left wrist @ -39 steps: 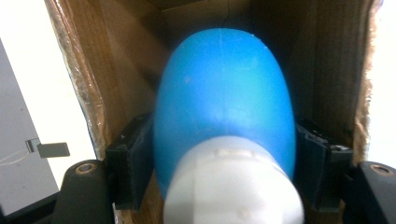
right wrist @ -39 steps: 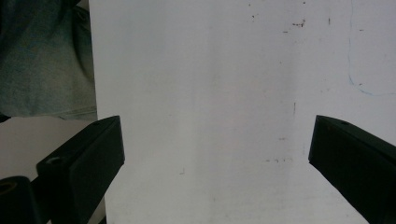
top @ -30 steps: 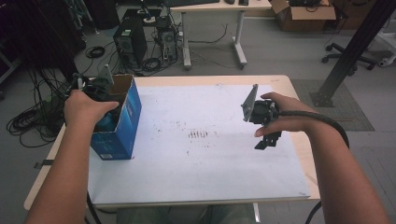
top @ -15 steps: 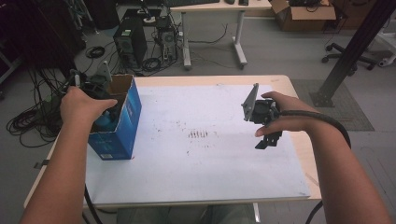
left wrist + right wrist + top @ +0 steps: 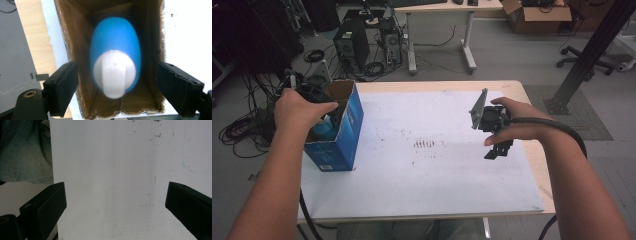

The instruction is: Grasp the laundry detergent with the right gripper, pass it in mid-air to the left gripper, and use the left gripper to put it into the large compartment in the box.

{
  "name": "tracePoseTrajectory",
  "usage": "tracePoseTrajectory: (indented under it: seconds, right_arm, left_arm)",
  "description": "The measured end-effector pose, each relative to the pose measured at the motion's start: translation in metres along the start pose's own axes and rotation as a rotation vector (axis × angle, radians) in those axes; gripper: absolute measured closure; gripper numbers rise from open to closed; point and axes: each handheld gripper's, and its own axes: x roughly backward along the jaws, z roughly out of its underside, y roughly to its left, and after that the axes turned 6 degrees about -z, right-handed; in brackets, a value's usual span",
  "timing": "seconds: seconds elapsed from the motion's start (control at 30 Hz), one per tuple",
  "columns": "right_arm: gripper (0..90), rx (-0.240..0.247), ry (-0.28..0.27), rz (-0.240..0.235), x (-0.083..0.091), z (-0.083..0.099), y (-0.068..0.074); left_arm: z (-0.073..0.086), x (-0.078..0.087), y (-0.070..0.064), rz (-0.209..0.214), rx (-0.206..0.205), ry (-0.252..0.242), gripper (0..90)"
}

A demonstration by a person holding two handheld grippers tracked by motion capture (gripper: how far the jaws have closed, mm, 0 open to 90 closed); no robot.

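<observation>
Blue box point(image 5: 342, 135) holds a white-capped blue bottle point(image 5: 115, 60); left claw point(image 5: 116, 93) gapes above.

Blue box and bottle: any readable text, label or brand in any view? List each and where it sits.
Nothing legible anywhere.
Blue box: small light patch low on its side, too small to read.
Blue bottle inside the box: white cap has faint raised marks, blurred.
White tabletop: dark smudges near the middle and a faint pen line, not words.

Blue bottle point(image 5: 115, 47), white-capped, upright inside open carton point(image 5: 343, 140).
</observation>
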Motion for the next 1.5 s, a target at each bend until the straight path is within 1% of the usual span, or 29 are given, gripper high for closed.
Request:
tracePoseTrajectory:
  seconds: [0.07,0.13,0.23,0.3,0.33,0.4,0.43,0.5,0.53,0.57,0.7,0.73,0.8,0.87,0.97,1.03,1.13,1.27,1.37,1.5]
  right_arm:
    - [3.6,0.0,-0.001,0.002,0.001,0.0,0.001]
    - [3.5,0.001,0.0,0.004,0.002,0.0,0.001]
    - [3.5,-0.001,0.002,0.005,0.002,0.0,0.002]
    - [3.6,0.0,0.001,0.005,0.002,0.001,0.002]
    - [3.7,0.0,0.001,0.005,0.002,0.001,0.003]
    - [3.5,0.002,0.003,0.006,0.002,0.001,0.003]
    - [3.7,0.003,0.003,0.006,0.002,0.001,0.003]
    - [3.5,0.003,0.002,0.008,0.002,0.001,0.003]
    - [3.6,0.004,0.002,0.008,0.002,0.001,0.003]
    - [3.6,0.002,0.003,0.008,0.002,0.001,0.003]
    - [3.6,-0.002,0.001,0.007,0.002,0.002,0.003]
    - [3.6,-0.005,0.0,0.007,0.002,0.003,0.003]
    - [3.6,-0.006,0.001,0.008,0.002,0.004,0.004]
    - [3.6,-0.01,0.0,0.008,0.002,0.006,0.004]
    - [3.6,-0.012,-0.001,0.009,0.002,0.008,0.005]
    - [3.6,-0.012,-0.001,0.009,0.002,0.008,0.005]
    - [3.5,-0.013,-0.002,0.006,0.001,0.01,0.005]
    - [3.6,-0.013,0.012,0.003,0.0,0.01,0.004]
    - [3.5,-0.012,0.003,0.003,0.0,0.01,0.004]
    - [3.5,-0.007,0.003,0.003,-0.001,0.01,0.004]
  left_arm:
    - [0.0,0.003,-0.001,-0.005,-0.013,-0.003,16.0]
    - [0.0,0.007,-0.003,0.006,-0.03,-0.007,14.6]
    - [0.0,0.013,-0.005,0.022,-0.045,-0.013,12.1]
    - [-0.001,0.017,-0.006,0.023,-0.055,-0.014,11.8]
    - [-0.001,0.02,-0.007,0.026,-0.067,-0.014,11.3]
    - [-0.001,0.025,-0.008,0.039,-0.084,-0.019,7.6]
    - [-0.002,0.029,-0.008,0.056,-0.096,-0.024,6.9]
    - [-0.002,0.035,-0.01,0.071,-0.117,-0.025,4.6]
    - [-0.002,0.038,-0.011,0.076,-0.122,-0.026,4.4]
    - [-0.002,0.042,-0.012,0.084,-0.139,-0.027,4.7]
    - [-0.003,0.052,-0.016,0.109,-0.178,-0.029,4.5]
    - [-0.003,0.054,-0.018,0.112,-0.196,-0.028,4.4]
    - [-0.003,0.058,-0.021,0.113,-0.221,-0.027,4.6]
    - [-0.004,0.061,-0.024,0.101,-0.25,-0.028,4.6]
    - [-0.005,0.065,-0.031,0.123,-0.305,-0.026,4.6]
    - [-0.005,0.068,-0.038,0.124,-0.345,-0.02,4.6]
    - [-0.005,0.076,-0.049,0.131,-0.389,-0.043,4.7]
    - [-0.005,0.088,-0.064,0.117,-0.454,-0.057,4.6]
    - [-0.005,0.096,-0.072,0.112,-0.493,-0.073,4.6]
    - [-0.006,0.103,-0.079,0.109,-0.518,-0.091,4.6]
